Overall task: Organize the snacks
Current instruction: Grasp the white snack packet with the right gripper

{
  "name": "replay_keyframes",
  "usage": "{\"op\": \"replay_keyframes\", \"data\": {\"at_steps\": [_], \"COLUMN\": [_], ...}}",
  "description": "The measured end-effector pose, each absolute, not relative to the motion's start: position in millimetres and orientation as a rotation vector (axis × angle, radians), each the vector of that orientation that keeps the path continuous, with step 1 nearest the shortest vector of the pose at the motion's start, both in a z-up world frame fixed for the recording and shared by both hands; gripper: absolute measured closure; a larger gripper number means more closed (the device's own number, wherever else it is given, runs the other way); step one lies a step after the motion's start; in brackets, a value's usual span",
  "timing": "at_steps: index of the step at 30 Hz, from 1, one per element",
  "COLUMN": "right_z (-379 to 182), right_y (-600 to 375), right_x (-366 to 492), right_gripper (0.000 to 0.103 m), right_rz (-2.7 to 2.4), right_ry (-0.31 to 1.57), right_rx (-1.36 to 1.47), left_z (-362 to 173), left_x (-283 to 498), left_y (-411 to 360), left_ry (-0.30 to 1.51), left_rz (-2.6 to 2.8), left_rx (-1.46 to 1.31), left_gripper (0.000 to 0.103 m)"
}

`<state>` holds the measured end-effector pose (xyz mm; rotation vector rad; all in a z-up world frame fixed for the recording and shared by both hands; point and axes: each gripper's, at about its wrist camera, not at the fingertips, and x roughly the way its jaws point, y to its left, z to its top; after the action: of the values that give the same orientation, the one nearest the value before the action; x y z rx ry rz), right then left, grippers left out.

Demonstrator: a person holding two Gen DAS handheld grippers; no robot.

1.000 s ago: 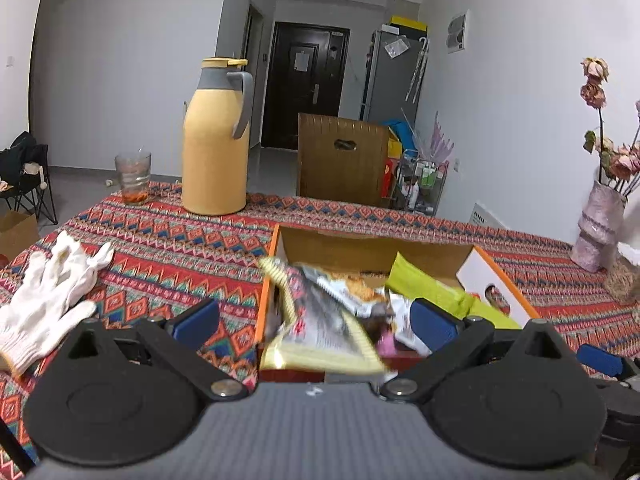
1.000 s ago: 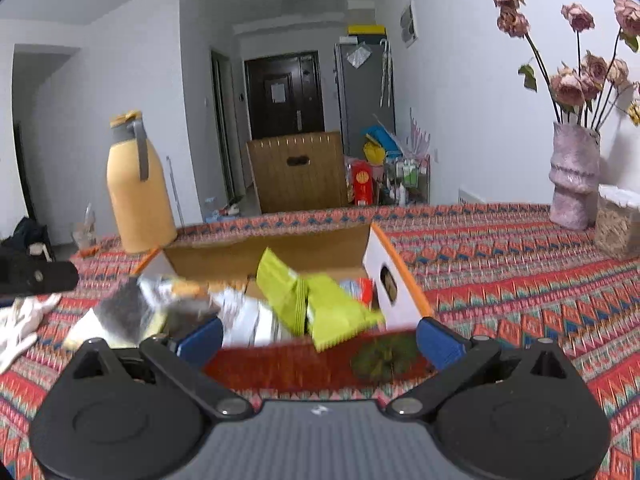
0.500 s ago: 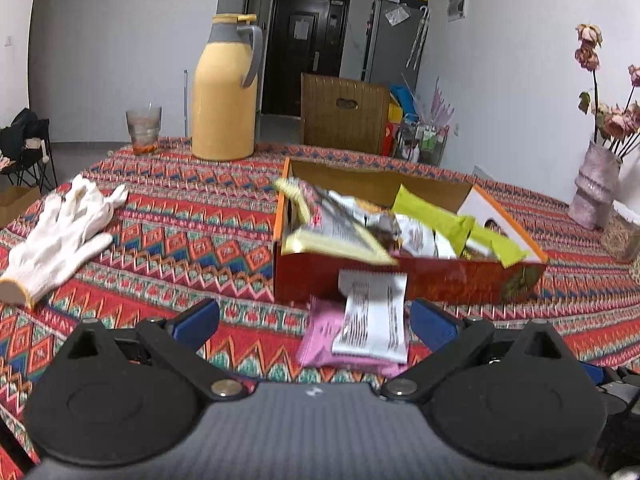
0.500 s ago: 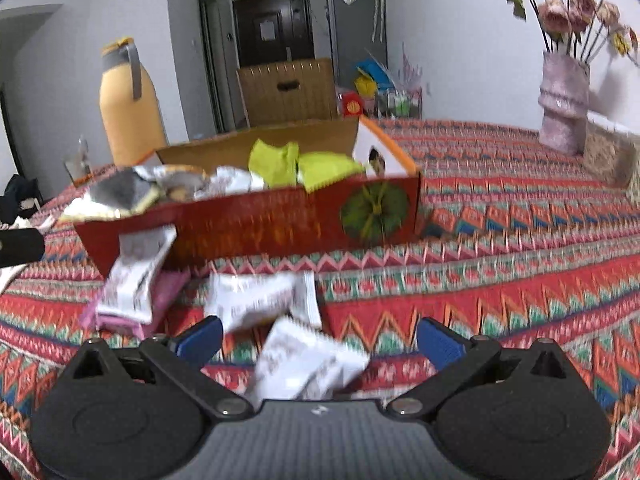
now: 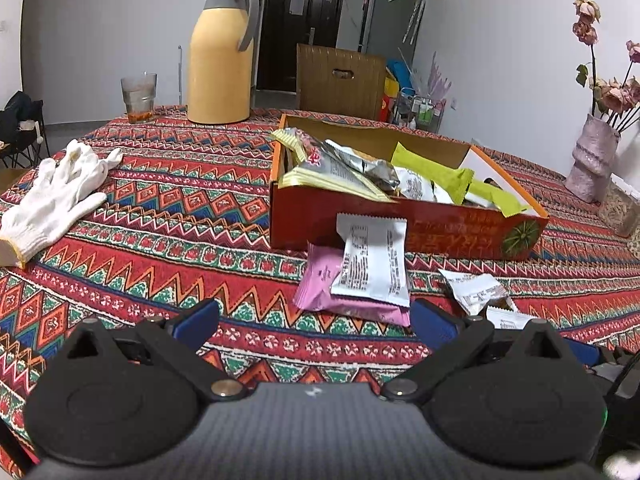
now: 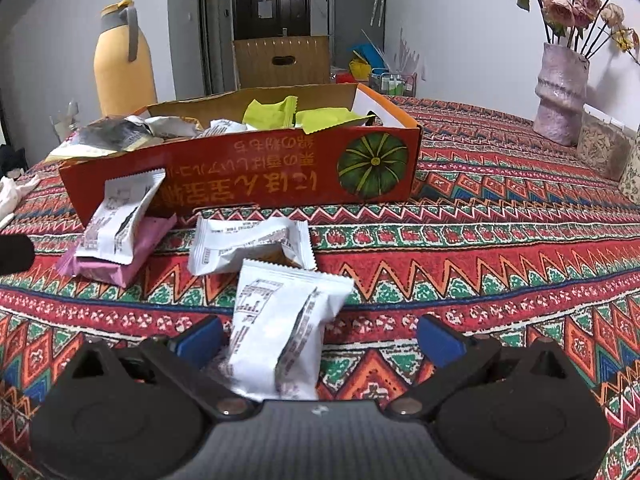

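A red cardboard box (image 5: 440,228) (image 6: 248,176) full of snack packets stands on the patterned tablecloth. In front of it a white packet (image 5: 372,260) (image 6: 120,220) leans on a pink packet (image 5: 320,280) (image 6: 120,256). Two more white packets (image 6: 248,244) (image 6: 280,324) lie near the right gripper. My left gripper (image 5: 316,322) is open, just short of the pink packet. My right gripper (image 6: 320,340) is open, and the nearest white packet lies between its fingers, untouched on the right side.
A yellow thermos (image 5: 222,52) and a glass (image 5: 138,96) stand at the table's far side. White gloves (image 5: 60,196) lie at the left. A vase of dried roses (image 6: 560,92) and a woven basket (image 6: 604,148) stand at the right.
Both grippers have drawn back and down from above the box to the table in front of it. Loose packets before the box have come into view.
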<state>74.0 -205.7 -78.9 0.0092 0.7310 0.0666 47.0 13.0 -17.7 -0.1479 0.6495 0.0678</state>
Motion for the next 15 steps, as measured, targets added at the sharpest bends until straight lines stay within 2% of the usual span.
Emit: {"op": "replay_keyframes", "data": {"at_steps": [8, 9, 12, 13, 14, 15], "right_z": [-77.2, -76.9, -74.9, -73.9, -72.8, -71.9], "right_y": [-205.2, -205.5, -206.0, -206.2, -206.5, -207.3], "right_x": [71.8, 71.3, 67.0, 64.8, 62.2, 61.4], "right_gripper": [0.000, 0.007, 0.035, 0.058, 0.063, 0.063], "right_rz": [0.104, 0.105, 0.098, 0.102, 0.109, 0.120], "right_ry": [0.738, 0.732, 0.699, 0.685, 0.674, 0.673], "right_rx": [-0.002, 0.001, 0.005, 0.006, 0.009, 0.018], "left_z": [-23.2, -24.0, -25.8, -26.3, -26.8, -27.0], "left_x": [50.2, 50.5, 51.4, 51.7, 52.1, 52.4], "left_y": [12.4, 12.6, 13.6, 13.6, 13.8, 13.8], "left_ry": [0.663, 0.665, 0.671, 0.671, 0.671, 0.671], "left_rz": [0.060, 0.060, 0.060, 0.060, 0.059, 0.059], "left_rx": [-0.154, -0.155, -0.158, -0.158, -0.157, -0.157], "left_gripper": [0.000, 0.000, 0.000, 0.000, 0.000, 0.000]}}
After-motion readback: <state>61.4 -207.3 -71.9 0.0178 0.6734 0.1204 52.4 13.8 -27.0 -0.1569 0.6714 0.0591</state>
